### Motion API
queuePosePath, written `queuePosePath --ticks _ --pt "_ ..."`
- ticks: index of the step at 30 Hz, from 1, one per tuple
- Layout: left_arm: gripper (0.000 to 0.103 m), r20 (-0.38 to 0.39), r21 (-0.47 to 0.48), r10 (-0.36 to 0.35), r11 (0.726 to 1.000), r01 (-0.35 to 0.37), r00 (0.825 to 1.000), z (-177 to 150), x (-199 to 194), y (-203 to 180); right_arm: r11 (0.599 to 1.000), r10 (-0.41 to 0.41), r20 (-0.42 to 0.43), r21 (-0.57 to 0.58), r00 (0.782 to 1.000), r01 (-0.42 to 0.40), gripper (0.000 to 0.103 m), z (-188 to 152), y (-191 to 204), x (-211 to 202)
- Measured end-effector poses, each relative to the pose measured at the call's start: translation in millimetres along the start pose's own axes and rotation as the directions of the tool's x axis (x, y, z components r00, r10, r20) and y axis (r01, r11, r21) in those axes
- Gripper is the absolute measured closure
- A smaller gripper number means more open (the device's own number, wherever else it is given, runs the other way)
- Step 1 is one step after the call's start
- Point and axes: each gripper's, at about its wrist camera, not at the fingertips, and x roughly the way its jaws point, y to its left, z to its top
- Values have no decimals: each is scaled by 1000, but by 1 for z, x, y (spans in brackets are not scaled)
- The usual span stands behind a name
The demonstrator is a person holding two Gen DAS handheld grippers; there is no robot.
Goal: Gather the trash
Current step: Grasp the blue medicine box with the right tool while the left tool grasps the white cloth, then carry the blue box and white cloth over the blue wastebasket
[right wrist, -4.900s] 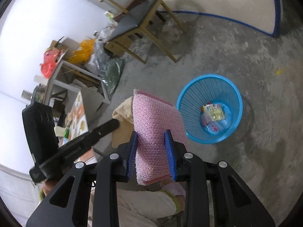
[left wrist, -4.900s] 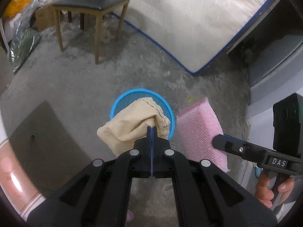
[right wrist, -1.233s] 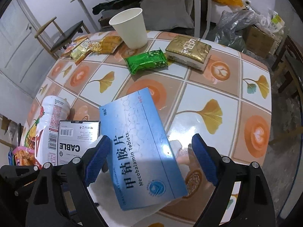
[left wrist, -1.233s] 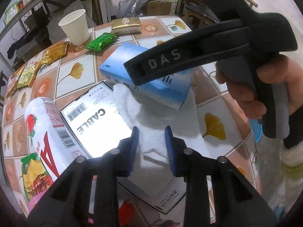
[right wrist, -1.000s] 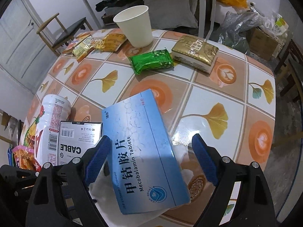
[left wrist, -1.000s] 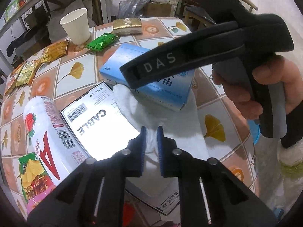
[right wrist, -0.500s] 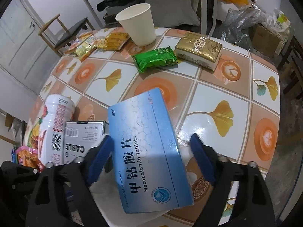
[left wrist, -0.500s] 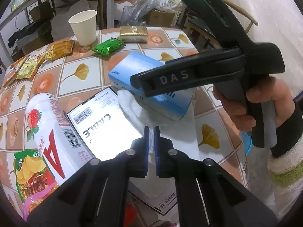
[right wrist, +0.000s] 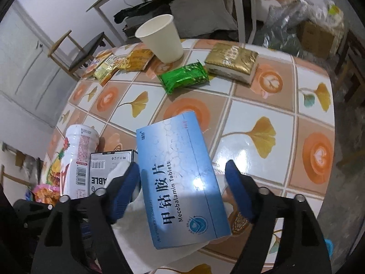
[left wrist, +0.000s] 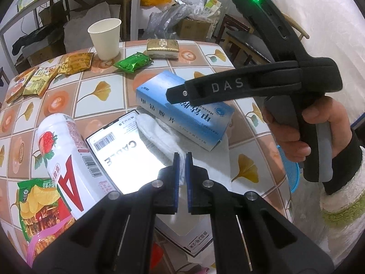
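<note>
My left gripper (left wrist: 182, 159) is shut on a fold of crumpled white tissue (left wrist: 159, 137) that lies on the tiled table (left wrist: 68, 91), between a white box marked CABLE (left wrist: 118, 150) and a blue tablet box (left wrist: 182, 111). My right gripper (right wrist: 182, 180) is open, its blue fingers either side of the blue tablet box (right wrist: 180, 178), which rests partly on the tissue (right wrist: 118, 169). In the left wrist view the right gripper's body hovers over that box. A sliver of the blue trash basket (left wrist: 288, 171) shows past the table edge.
A paper cup (left wrist: 106, 37), green wrapper (left wrist: 133, 62), gold pack (left wrist: 162, 48) and yellow snack packets (left wrist: 45, 75) lie farther back on the table. A white strawberry bottle (left wrist: 66, 159) and a chip bag (left wrist: 38, 203) are at the left. Chairs and bags stand beyond.
My left gripper has closed on the white tissue; it was open 1.2 s ago. My right gripper stays open over the blue box. 4.9 s ago both held cloths over the basket.
</note>
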Motion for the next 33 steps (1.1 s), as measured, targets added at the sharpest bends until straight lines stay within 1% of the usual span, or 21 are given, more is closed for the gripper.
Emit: queuePosePath --ticks 2,6,9,11,13,14,15,16,21,25,33 --pt "99 -5 -4 -1 1000 1 1000 -1 1 1 999 -29 -10 -42 1000 28 21 1 10 3" --pt "99 -7 -12 -9 1000 9 1000 0 1 2 985 -113 -29 -137 993 108 21 2 27 14" --pt "99 -5 -12 -14 1000 14 1000 0 -1 2 978 -149 -46 -157 988 140 21 4 30 23" --pt "99 -3 -13 -16 1000 16 1000 0 -2 2 977 -157 -49 -155 986 148 21 5 30 27" --pt "99 -1 -14 -19 1000 19 1000 1 -2 3 979 -156 -52 -144 986 147 22 4 28 28" --pt "99 0 -15 -20 1000 20 1000 1 -2 4 981 -151 -49 -130 987 143 24 5 26 28" --pt "99 0 -18 -23 1000 23 1000 1 -2 4 983 -147 -49 -120 988 140 31 5 25 27" --pt "99 1 -20 -25 1000 25 1000 1 -2 5 985 -140 -50 -107 989 134 32 5 23 27" --pt "99 20 -17 -36 999 36 999 1 -5 5 991 -122 -30 -52 992 120 32 4 15 20" --pt "99 58 -11 -55 998 56 997 2 -16 2 992 -122 -3 -31 993 122 32 4 12 10" --pt "99 140 17 -73 997 71 987 8 -48 -13 992 -124 93 -11 988 126 32 -2 16 -35"
